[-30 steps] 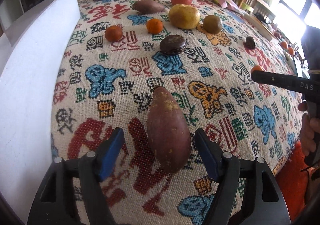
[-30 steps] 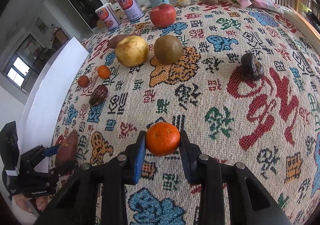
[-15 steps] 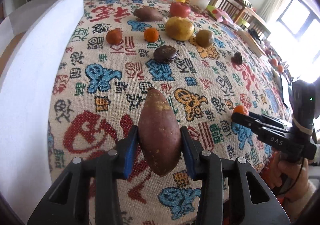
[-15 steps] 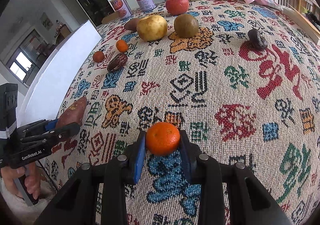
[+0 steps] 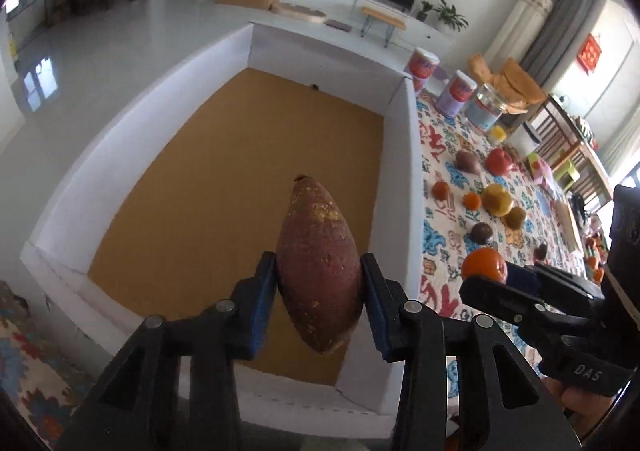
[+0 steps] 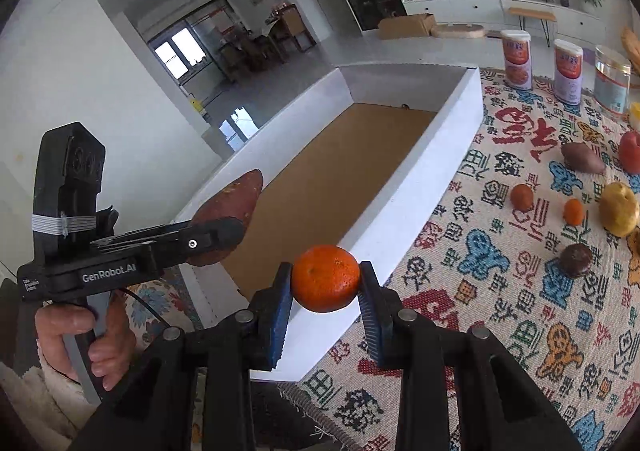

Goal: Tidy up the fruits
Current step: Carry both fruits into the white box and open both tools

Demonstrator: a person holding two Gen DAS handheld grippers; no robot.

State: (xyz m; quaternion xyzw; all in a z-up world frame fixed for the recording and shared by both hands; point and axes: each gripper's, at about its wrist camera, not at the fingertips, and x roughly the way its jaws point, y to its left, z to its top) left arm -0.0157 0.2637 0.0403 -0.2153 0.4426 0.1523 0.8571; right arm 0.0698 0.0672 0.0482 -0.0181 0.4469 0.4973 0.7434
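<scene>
The left gripper (image 5: 320, 291) clamped a sweet potato (image 5: 318, 271) above the box (image 5: 396, 187) (brown floor, white walls). The right gripper (image 6: 325, 287) clamped an orange (image 6: 325, 278) over the box's near wall.

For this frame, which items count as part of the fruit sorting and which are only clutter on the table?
Part of the job:
- sweet potato, in the left gripper
- orange, in the right gripper
- white box
- loose produce on the cloth: apple, pear, passion fruit

Clutter:
- two cans
- jar
- patterned cloth
</scene>
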